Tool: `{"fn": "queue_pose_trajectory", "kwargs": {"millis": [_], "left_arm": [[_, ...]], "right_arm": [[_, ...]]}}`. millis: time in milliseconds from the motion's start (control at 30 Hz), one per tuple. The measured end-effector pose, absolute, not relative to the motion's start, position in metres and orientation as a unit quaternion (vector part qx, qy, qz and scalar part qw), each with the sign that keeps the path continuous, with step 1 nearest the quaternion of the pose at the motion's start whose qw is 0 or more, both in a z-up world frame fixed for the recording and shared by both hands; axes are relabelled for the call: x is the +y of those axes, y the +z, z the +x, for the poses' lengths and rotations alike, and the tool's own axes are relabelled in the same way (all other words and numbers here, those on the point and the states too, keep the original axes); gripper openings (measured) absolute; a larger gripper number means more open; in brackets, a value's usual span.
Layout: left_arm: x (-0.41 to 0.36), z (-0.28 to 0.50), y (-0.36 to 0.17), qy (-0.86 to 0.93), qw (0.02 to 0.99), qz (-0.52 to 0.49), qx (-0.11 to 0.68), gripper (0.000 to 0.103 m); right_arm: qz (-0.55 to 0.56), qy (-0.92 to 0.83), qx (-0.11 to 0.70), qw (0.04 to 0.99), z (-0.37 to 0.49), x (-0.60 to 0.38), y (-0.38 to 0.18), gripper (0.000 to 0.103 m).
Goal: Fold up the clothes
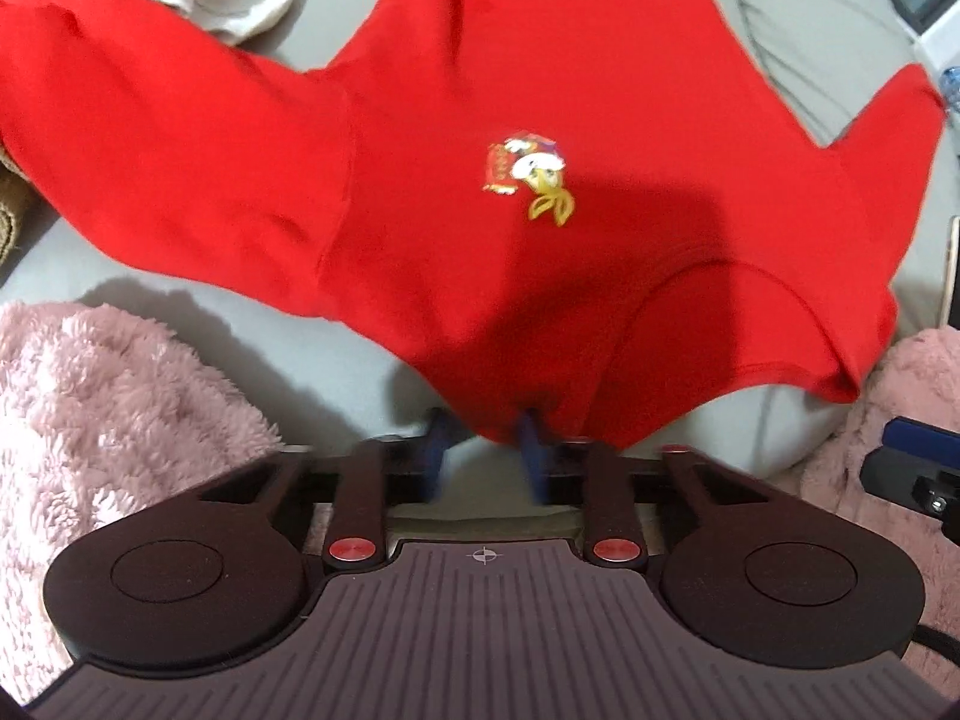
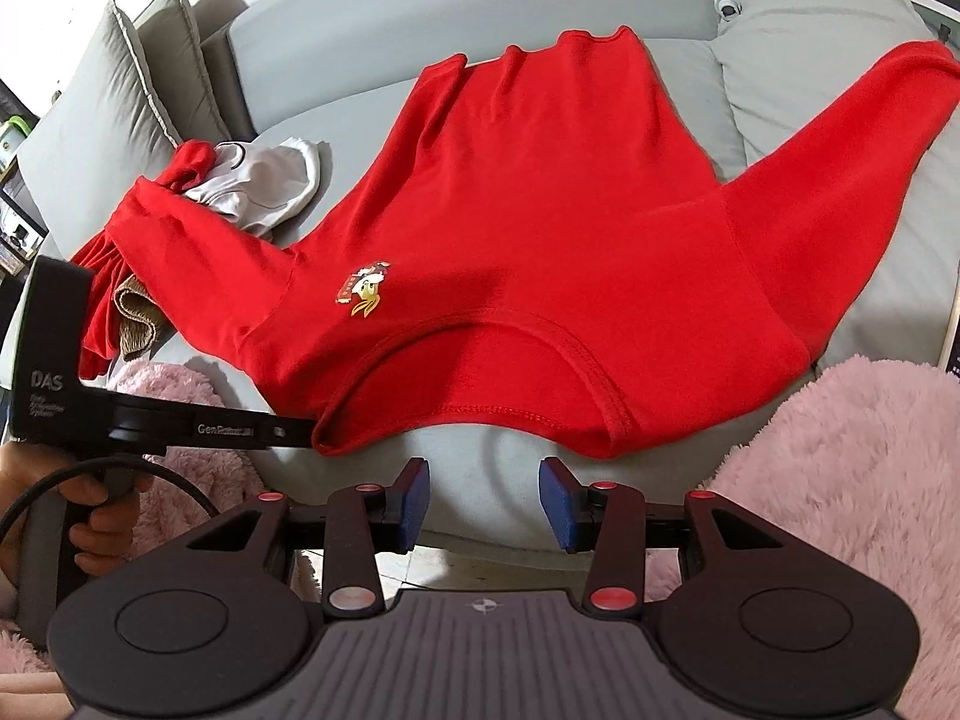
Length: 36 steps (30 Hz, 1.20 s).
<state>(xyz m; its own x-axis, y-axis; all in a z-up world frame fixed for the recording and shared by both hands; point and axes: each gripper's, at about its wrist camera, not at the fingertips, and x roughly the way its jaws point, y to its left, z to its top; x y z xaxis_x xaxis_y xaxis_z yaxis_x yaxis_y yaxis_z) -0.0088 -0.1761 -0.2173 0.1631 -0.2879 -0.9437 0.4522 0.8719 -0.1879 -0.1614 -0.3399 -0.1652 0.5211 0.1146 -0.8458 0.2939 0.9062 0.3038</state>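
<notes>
Left gripper [image 1: 486, 450] jaws pinch the red sweatshirt [image 2: 540, 240], tips hidden; right gripper [image 2: 485, 495] jaws spread, empty.

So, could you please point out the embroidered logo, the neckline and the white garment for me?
embroidered logo [image 2: 365, 291]: right wrist view, centre of the small chest emblem.
neckline [image 2: 480, 330]: right wrist view, stitched band of the red sweatshirt's collar.
white garment [image 2: 264, 183]: right wrist view, middle of its crumpled fabric.
</notes>
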Motion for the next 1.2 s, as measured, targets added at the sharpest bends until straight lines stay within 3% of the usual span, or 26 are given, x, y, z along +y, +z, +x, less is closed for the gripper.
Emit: {"fn": "queue_pose_trajectory", "kwargs": {"millis": [167, 433, 500, 600, 800, 1000, 1100, 1200], "left_arm": [[-0.175, -0.021, -0.189, -0.235, 0.776, 0.038, 0.584, 0.001], [-0.163, -0.006, -0.236, -0.168, 0.726, 0.043, 0.665, 0.0], [-0.162, -0.008, -0.228, -0.185, 0.728, 0.042, 0.659, 0.009], [-0.162, -0.013, -0.211, -0.205, 0.743, 0.043, 0.636, 0.014], [-0.141, -0.014, -0.181, -0.186, 0.795, 0.013, 0.578, 0.013], [-0.149, 0.006, -0.179, -0.228, 0.835, 0.029, 0.5, 0.003], [-0.165, 0.024, -0.196, -0.233, 0.826, 0.073, 0.507, 0.002], [-0.17, 0.034, -0.211, -0.196, 0.79, 0.128, 0.567, 0.002]], "right_arm": [[0.209, -0.052, 0.488, 0.846, -0.162, -0.339, -0.166, 0.042], [0.205, -0.053, 0.492, 0.844, -0.163, -0.338, -0.166, 0.044], [0.208, -0.055, 0.493, 0.843, -0.163, -0.339, -0.166, 0.044], [0.212, -0.056, 0.495, 0.841, -0.162, -0.34, -0.168, 0.044], [0.202, -0.049, 0.501, 0.84, -0.157, -0.335, -0.169, 0.044], [0.193, -0.046, 0.505, 0.84, -0.155, -0.333, -0.17, 0.044], [0.188, -0.049, 0.505, 0.841, -0.156, -0.333, -0.168, 0.044], [0.19, -0.058, 0.5, 0.843, -0.161, -0.336, -0.165, 0.044]]}}
